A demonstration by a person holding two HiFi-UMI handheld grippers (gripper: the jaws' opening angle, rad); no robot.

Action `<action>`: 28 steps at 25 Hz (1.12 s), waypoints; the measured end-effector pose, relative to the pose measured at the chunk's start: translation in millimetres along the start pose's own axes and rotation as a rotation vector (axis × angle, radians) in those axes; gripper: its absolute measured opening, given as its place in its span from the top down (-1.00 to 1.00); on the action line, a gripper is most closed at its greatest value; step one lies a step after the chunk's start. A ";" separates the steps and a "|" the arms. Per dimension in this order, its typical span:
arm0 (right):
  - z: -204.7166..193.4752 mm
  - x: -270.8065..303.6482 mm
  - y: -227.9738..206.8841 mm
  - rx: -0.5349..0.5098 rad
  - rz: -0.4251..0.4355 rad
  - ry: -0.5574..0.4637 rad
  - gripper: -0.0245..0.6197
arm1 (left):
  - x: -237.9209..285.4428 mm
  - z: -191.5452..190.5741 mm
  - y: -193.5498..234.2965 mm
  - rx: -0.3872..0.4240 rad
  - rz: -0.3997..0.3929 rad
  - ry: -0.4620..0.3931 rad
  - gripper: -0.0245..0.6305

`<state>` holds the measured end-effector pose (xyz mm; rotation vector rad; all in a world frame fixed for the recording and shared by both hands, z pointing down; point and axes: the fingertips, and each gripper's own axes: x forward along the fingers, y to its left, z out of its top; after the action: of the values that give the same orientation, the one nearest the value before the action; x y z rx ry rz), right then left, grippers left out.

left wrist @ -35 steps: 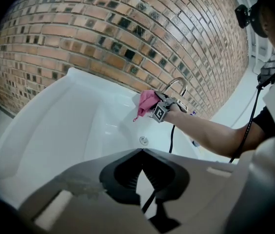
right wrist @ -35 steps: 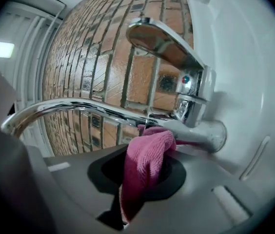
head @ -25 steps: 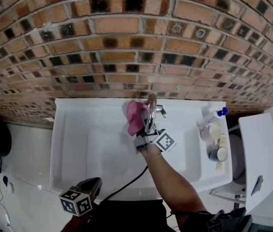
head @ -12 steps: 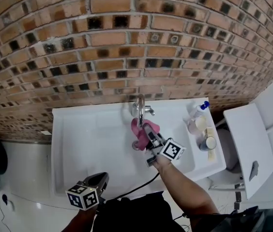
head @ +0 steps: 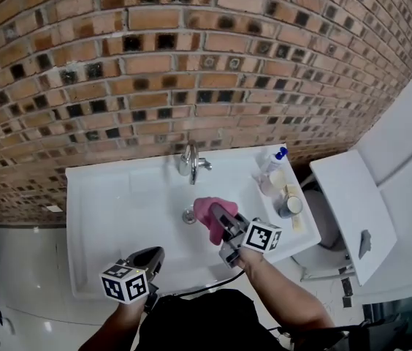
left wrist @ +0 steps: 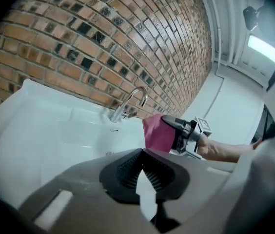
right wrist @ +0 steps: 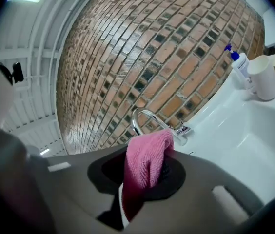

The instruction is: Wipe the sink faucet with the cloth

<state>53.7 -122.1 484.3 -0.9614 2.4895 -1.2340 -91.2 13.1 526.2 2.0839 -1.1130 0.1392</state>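
Observation:
A chrome faucet (head: 189, 161) curves up at the back rim of the white sink (head: 104, 218). My right gripper (head: 220, 225) is shut on a pink cloth (head: 207, 215), holding it over the basin, well in front of the faucet and apart from it. In the right gripper view the pink cloth (right wrist: 145, 167) hangs bunched between the jaws, with the faucet (right wrist: 149, 118) beyond. My left gripper (head: 147, 260) rests at the sink's front edge, shut with nothing in it. In the left gripper view I see the faucet (left wrist: 127, 103) and the cloth (left wrist: 158, 132).
A soap bottle (head: 272, 159) with a blue cap, a cup (head: 273, 181) and small jars (head: 290, 207) stand on the sink's right ledge. A brick wall (head: 191, 72) rises behind. A drain (head: 188, 216) lies in the basin. A white toilet lid (head: 352, 210) stands to the right.
My right gripper has pulled the pink cloth off the faucet and back toward me over the basin. The head view has shifted, moving the sink leftward. The left gripper stays at the front edge.

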 end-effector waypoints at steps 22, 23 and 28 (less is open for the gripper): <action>-23.4 -161.5 63.9 -0.135 0.185 0.153 0.73 | -5.3 -34.7 -92.6 -0.126 0.063 -0.115 0.91; -27.2 -166.5 61.9 -0.137 0.182 0.163 0.73 | -6.0 -38.4 -94.3 -0.133 0.069 -0.119 0.91; -43.9 -183.4 54.2 -0.166 0.173 0.213 0.73 | -8.6 -51.1 -107.3 -0.131 0.088 -0.117 0.91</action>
<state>150.1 45.8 451.6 -0.6595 2.8084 -1.1436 -3.7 88.7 497.8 1.9482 -1.2509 -0.0130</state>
